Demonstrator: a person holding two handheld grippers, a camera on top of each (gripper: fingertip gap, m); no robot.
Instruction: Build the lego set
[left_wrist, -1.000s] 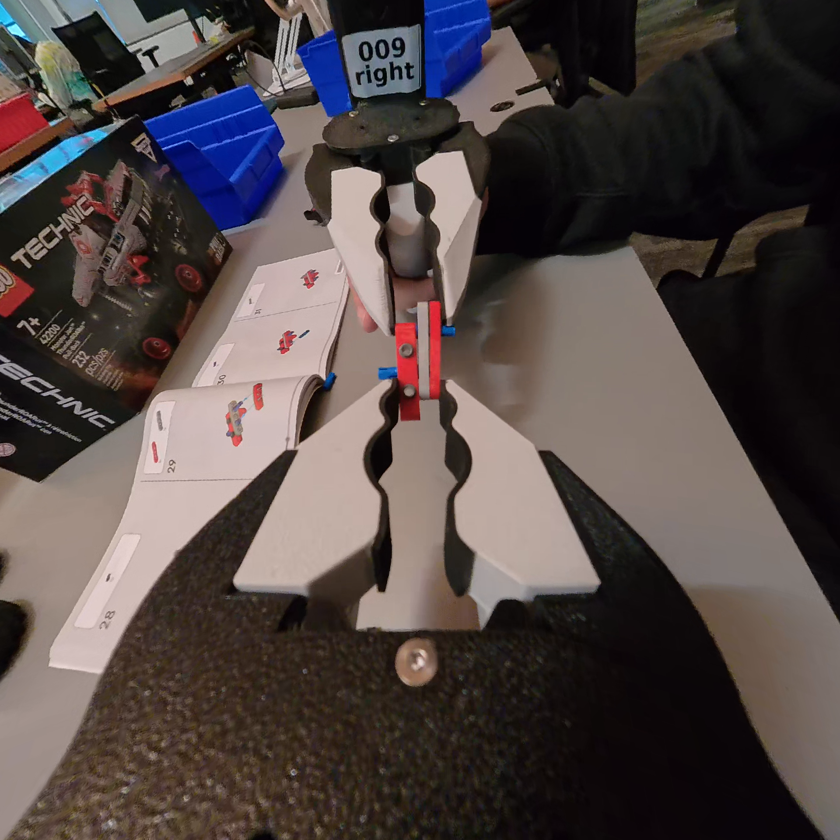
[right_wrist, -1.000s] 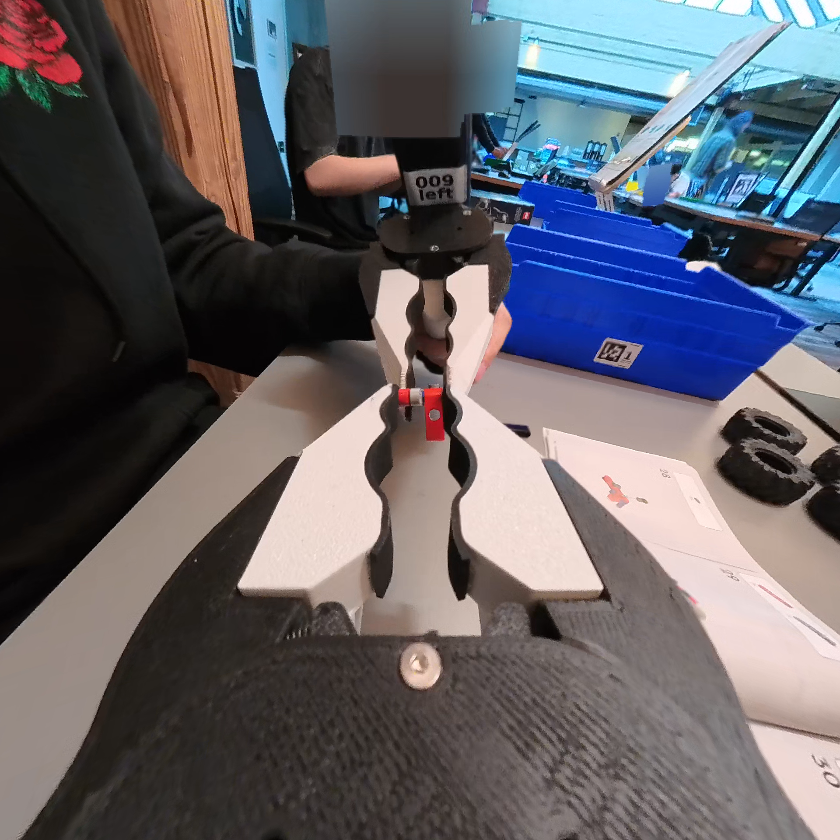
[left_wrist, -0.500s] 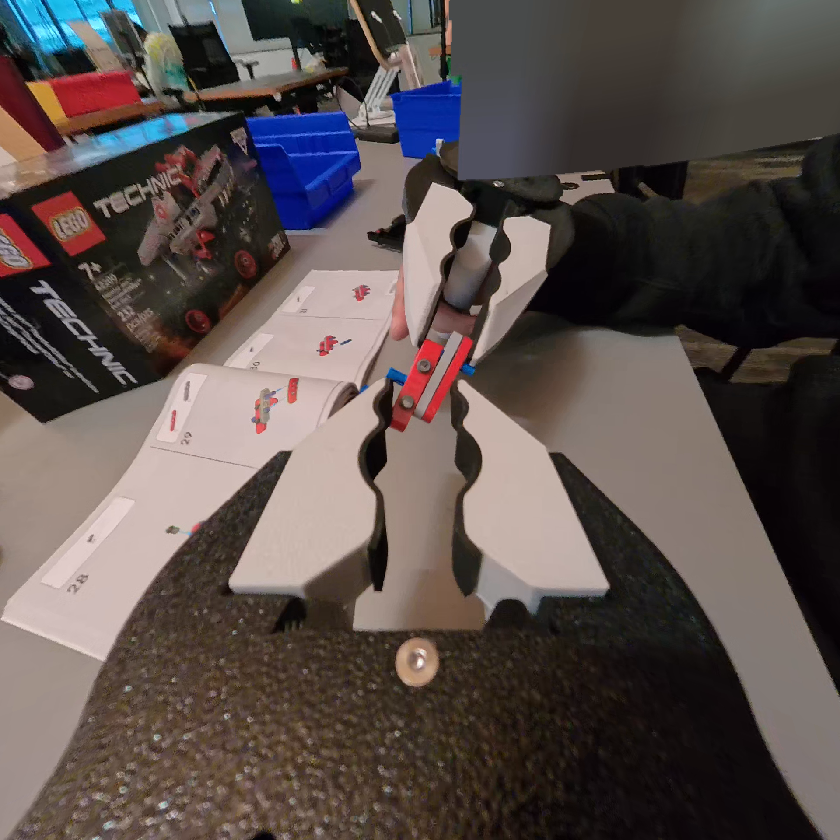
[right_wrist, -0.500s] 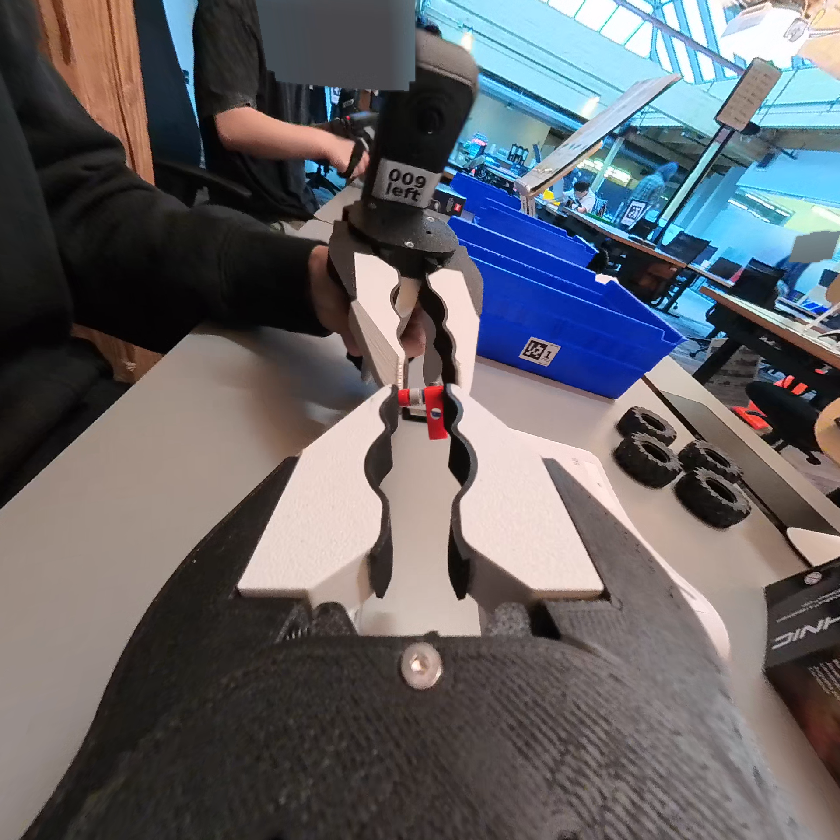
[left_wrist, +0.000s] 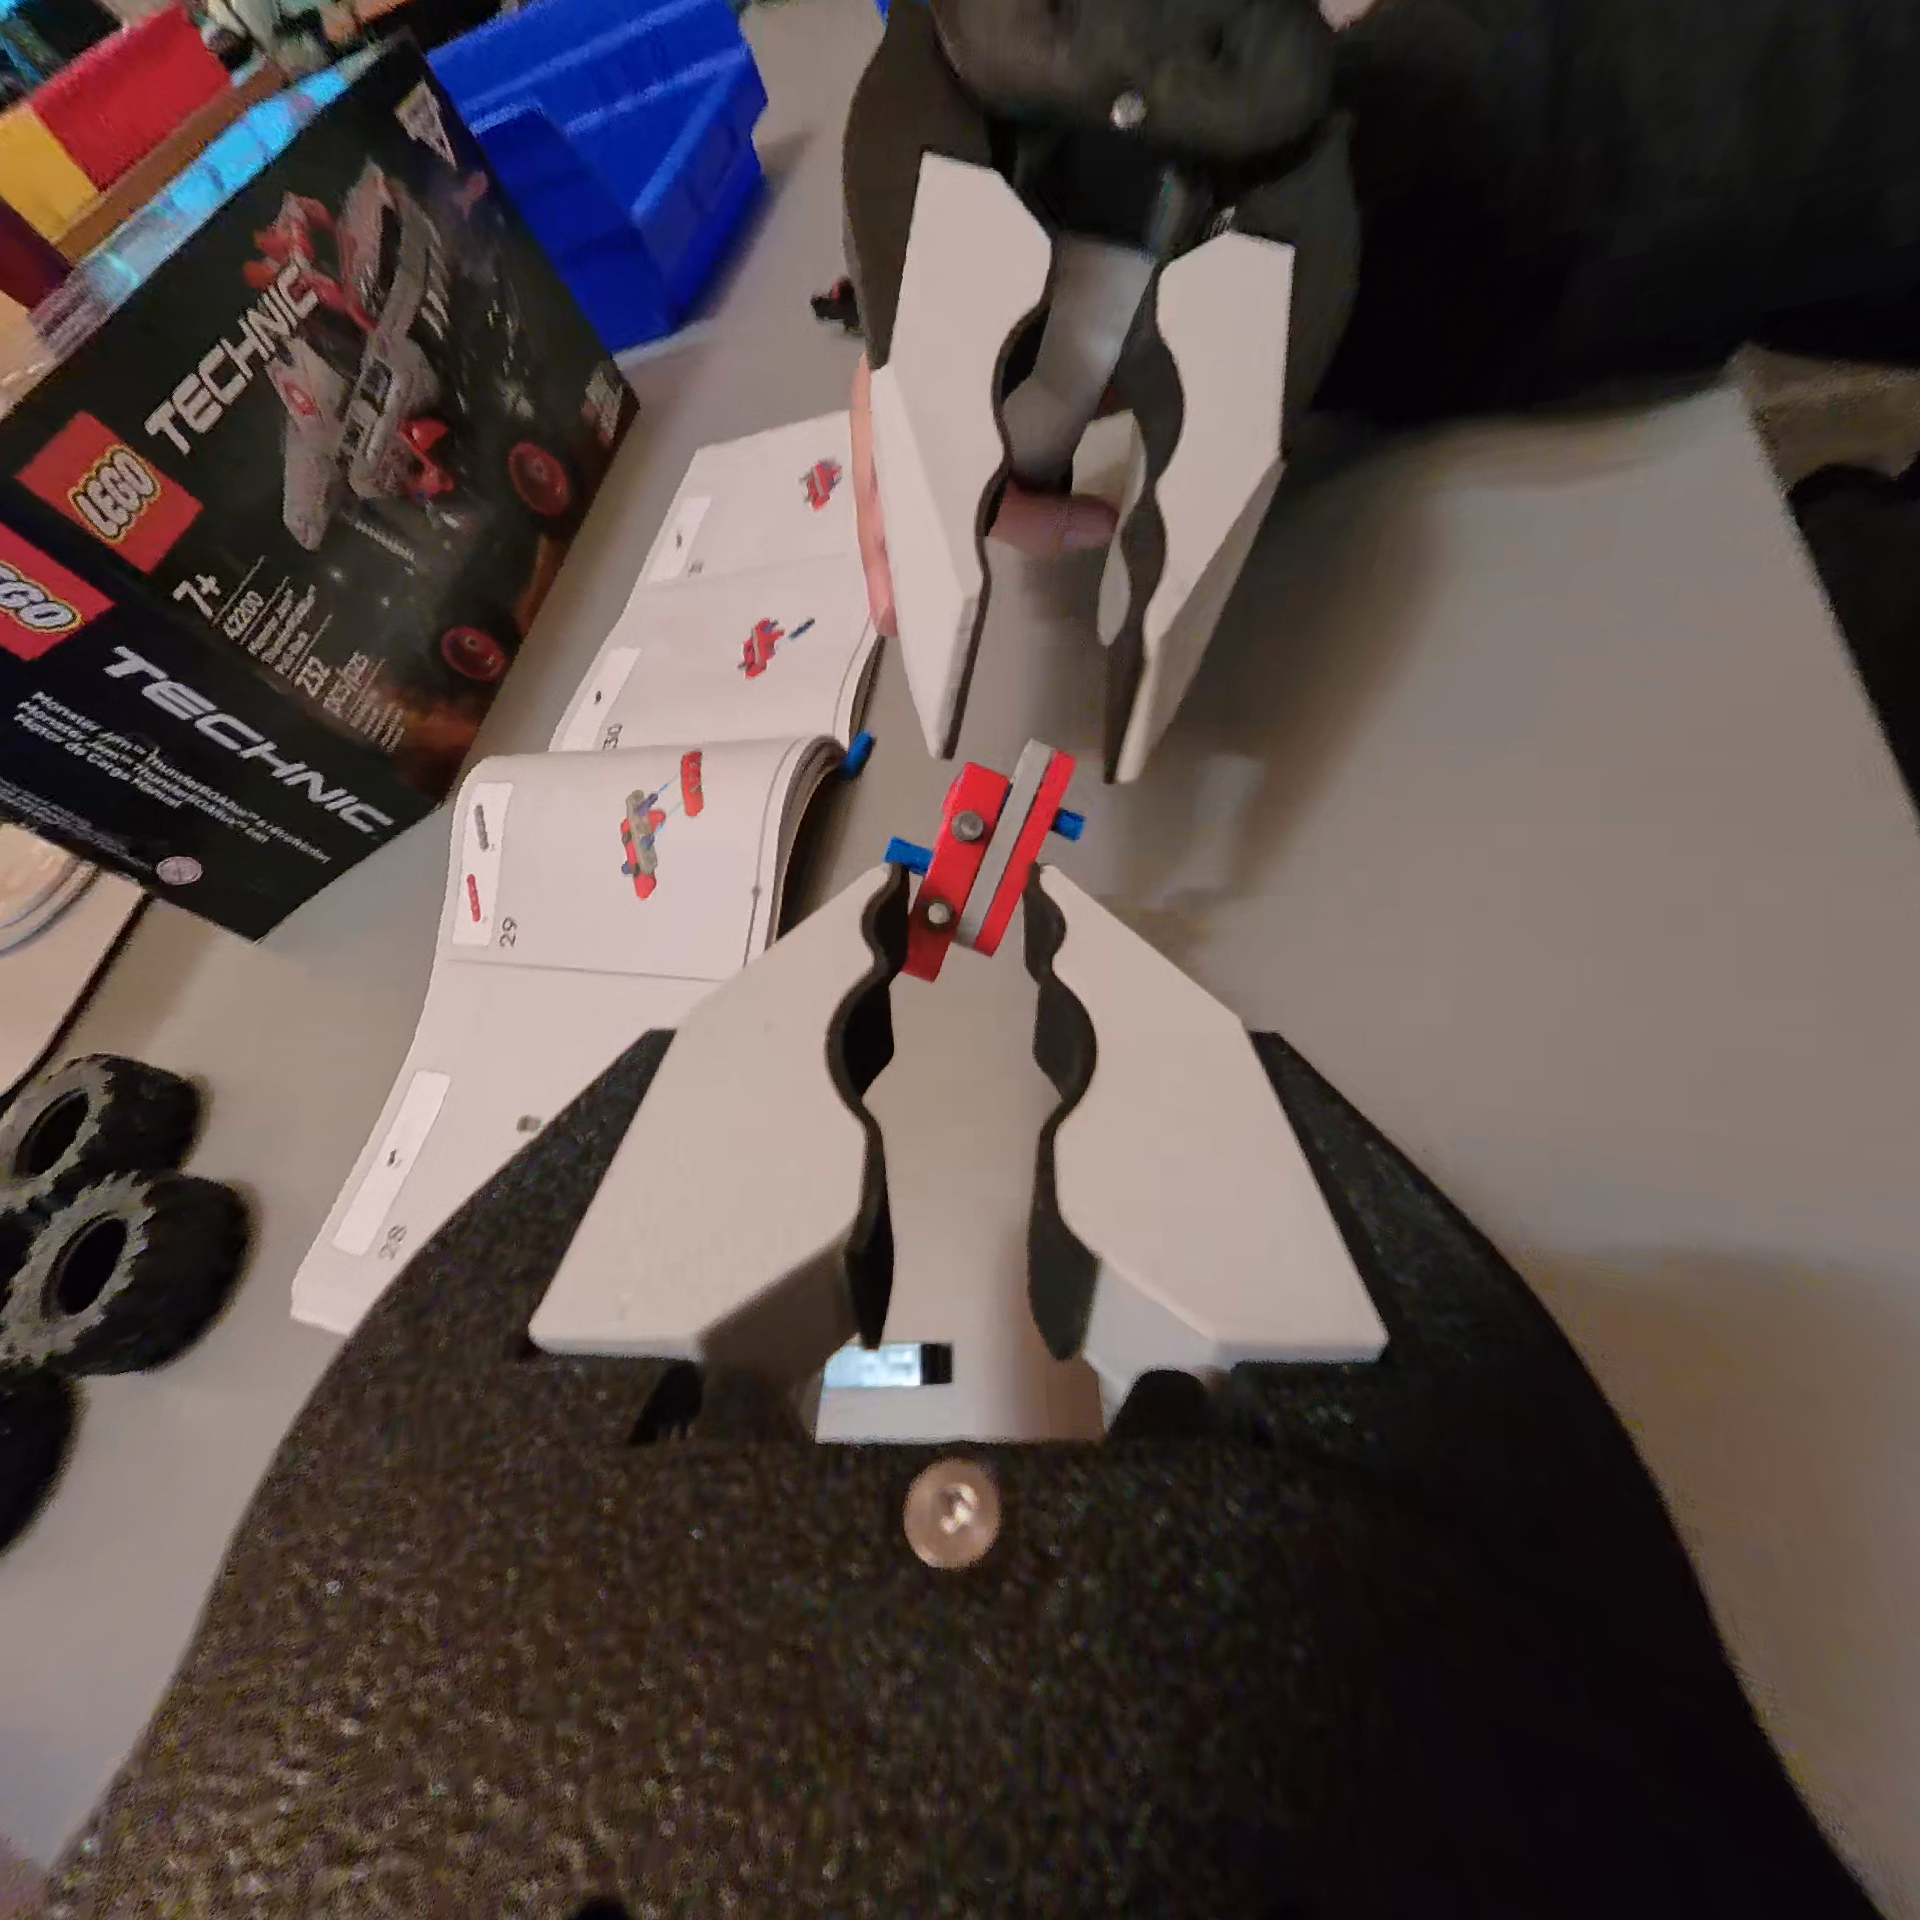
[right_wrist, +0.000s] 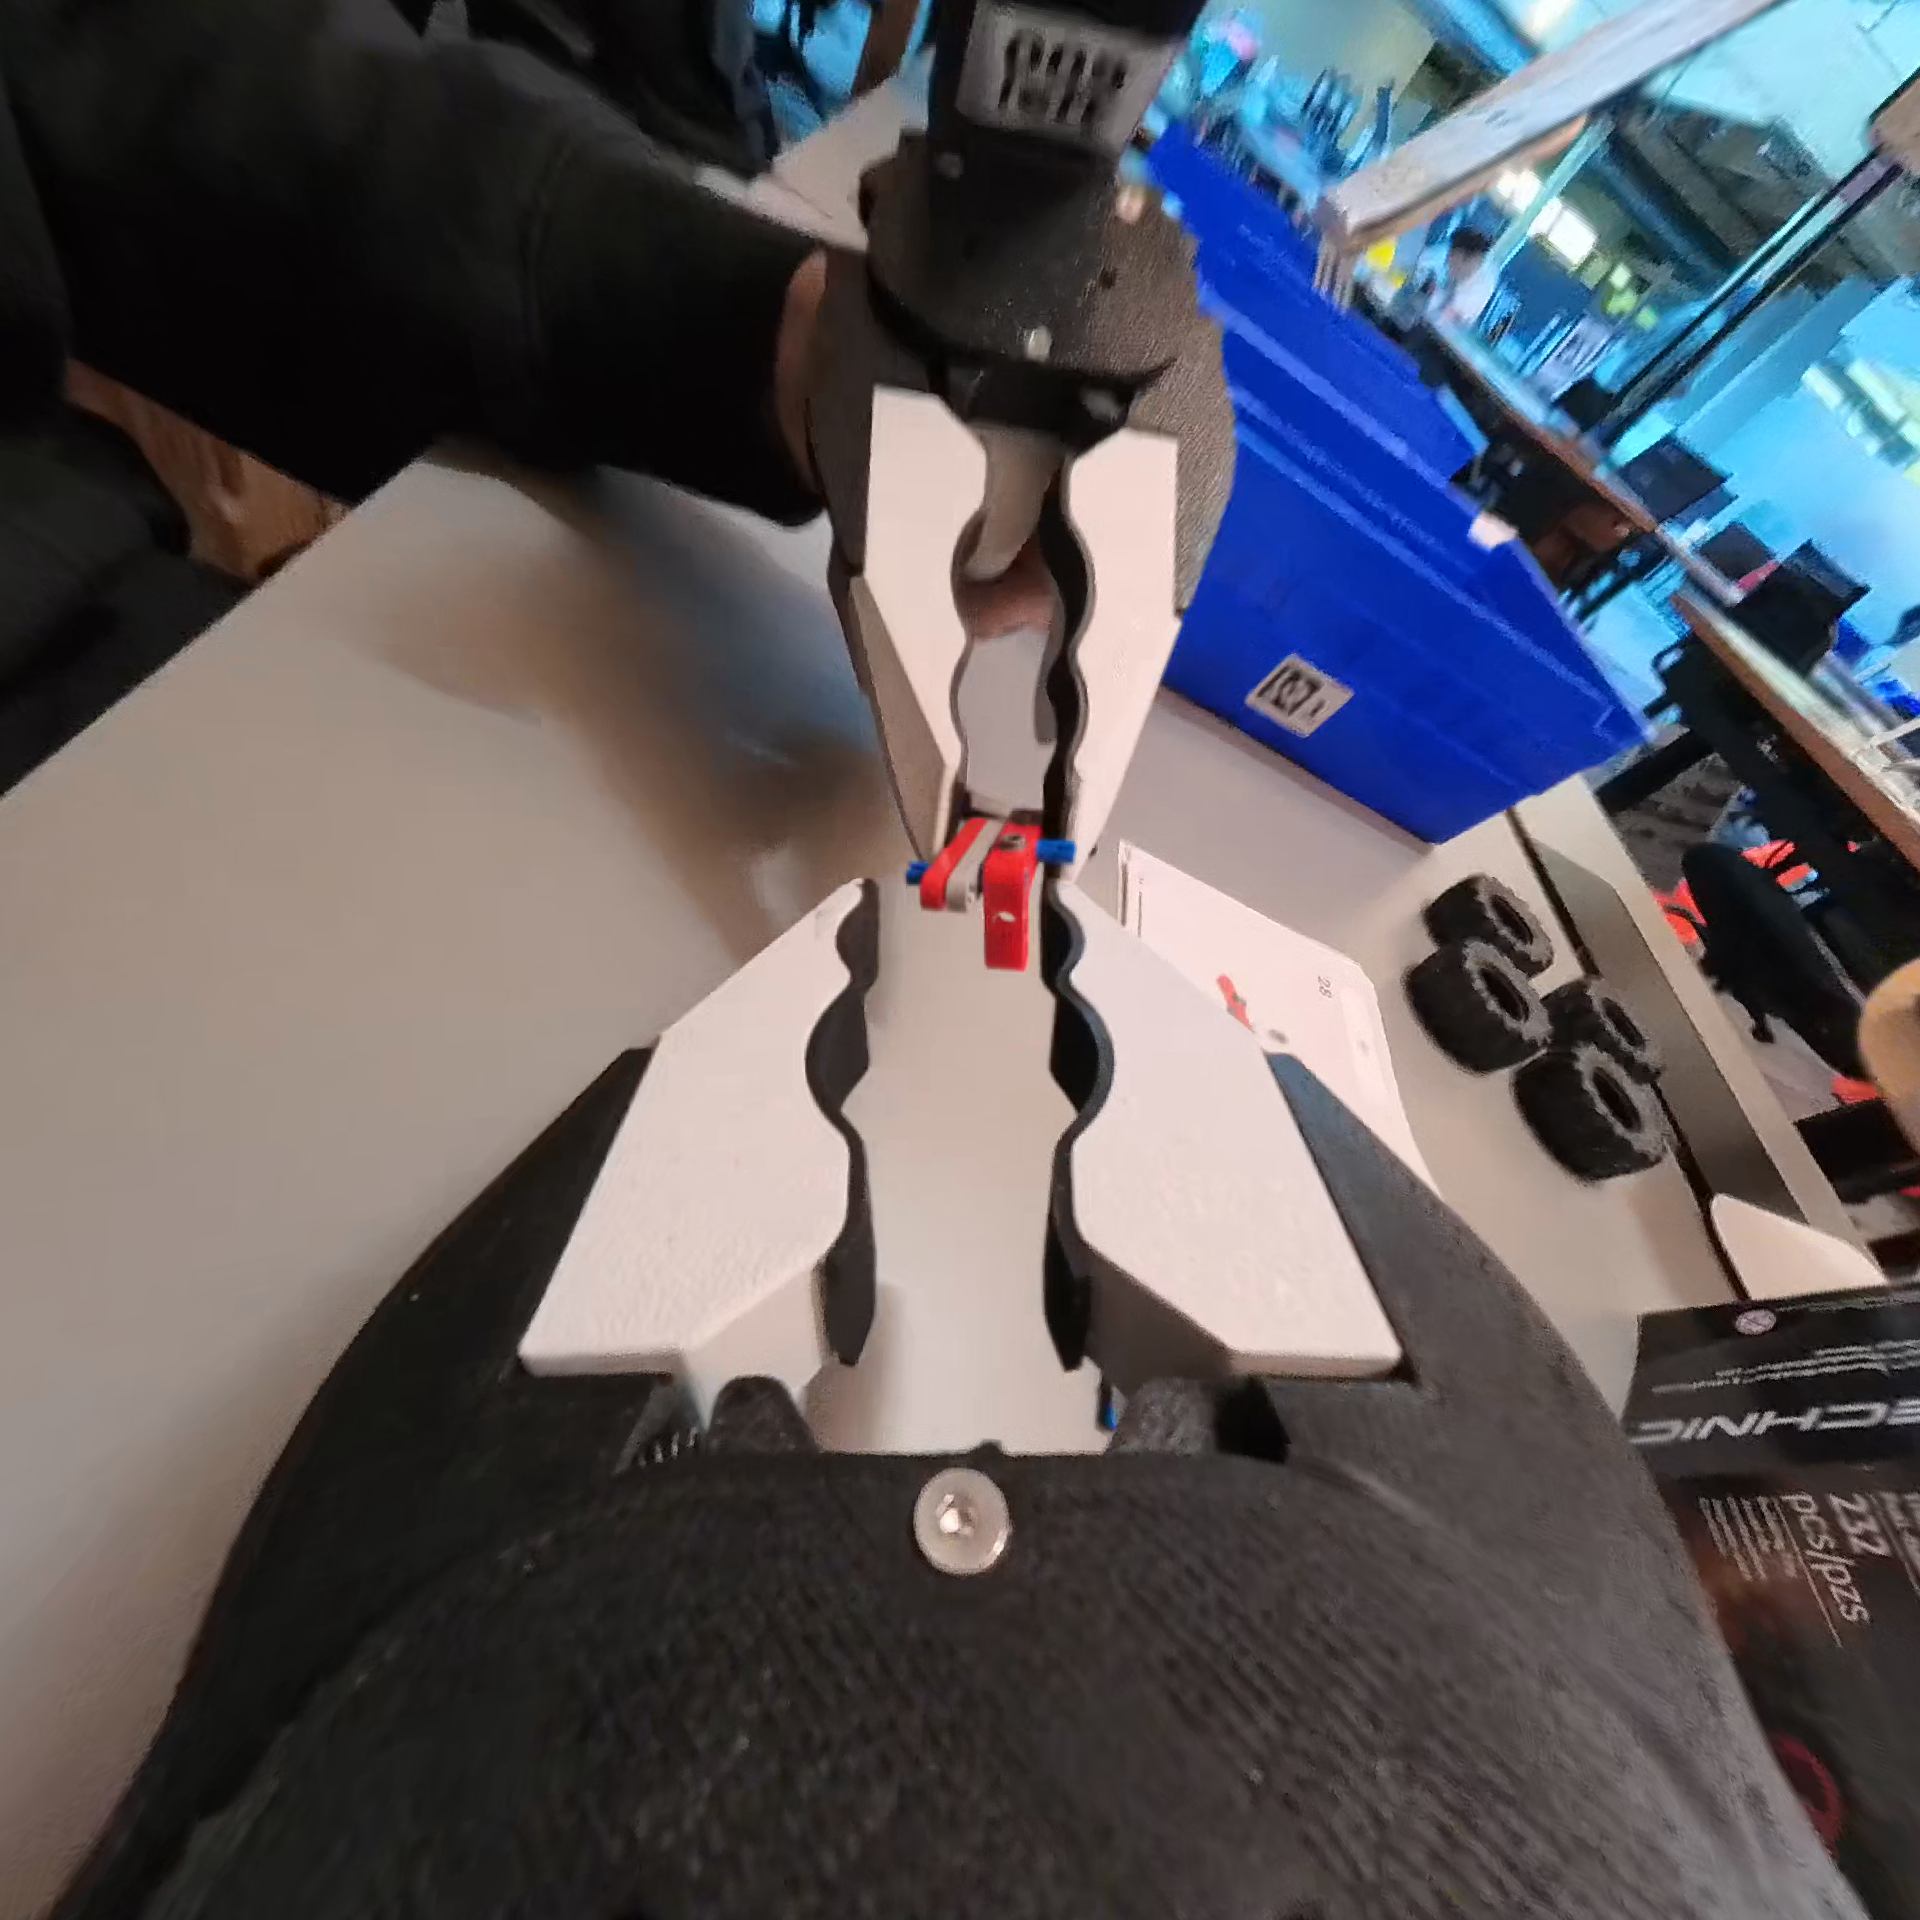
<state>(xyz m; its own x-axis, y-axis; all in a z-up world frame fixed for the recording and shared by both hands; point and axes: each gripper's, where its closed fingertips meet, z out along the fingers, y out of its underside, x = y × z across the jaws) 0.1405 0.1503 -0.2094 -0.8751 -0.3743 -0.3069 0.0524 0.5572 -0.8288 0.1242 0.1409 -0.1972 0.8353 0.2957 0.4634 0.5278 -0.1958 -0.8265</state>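
Note:
A small lego assembly (left_wrist: 987, 862) of red and grey beams with blue pins sits tilted between the tips of my left gripper (left_wrist: 961, 894), which is shut on it above the grey table (left_wrist: 1455, 935). My right gripper (left_wrist: 1034, 758) faces it from just beyond, jaws open, fingertips apart from the assembly. In the right wrist view my right gripper (right_wrist: 956, 899) is open, and the assembly (right_wrist: 987, 883) hangs from the left gripper (right_wrist: 1003, 821) between and just past its tips. I cannot tell whether its fingers touch the assembly there.
An open instruction booklet (left_wrist: 623, 883) lies left of the grippers, with a loose blue pin (left_wrist: 857, 753) at its edge. A black lego box (left_wrist: 260, 499) stands behind it. Black tyres (left_wrist: 94, 1226) lie at the left. Blue bins (right_wrist: 1351, 582) stand at the back. The grippers are tip to tip, or close to it.
My right gripper has opened and let go of the assembly, drawing back a little. My left gripper still holds it, now tilted. Both views have tipped down toward the table.

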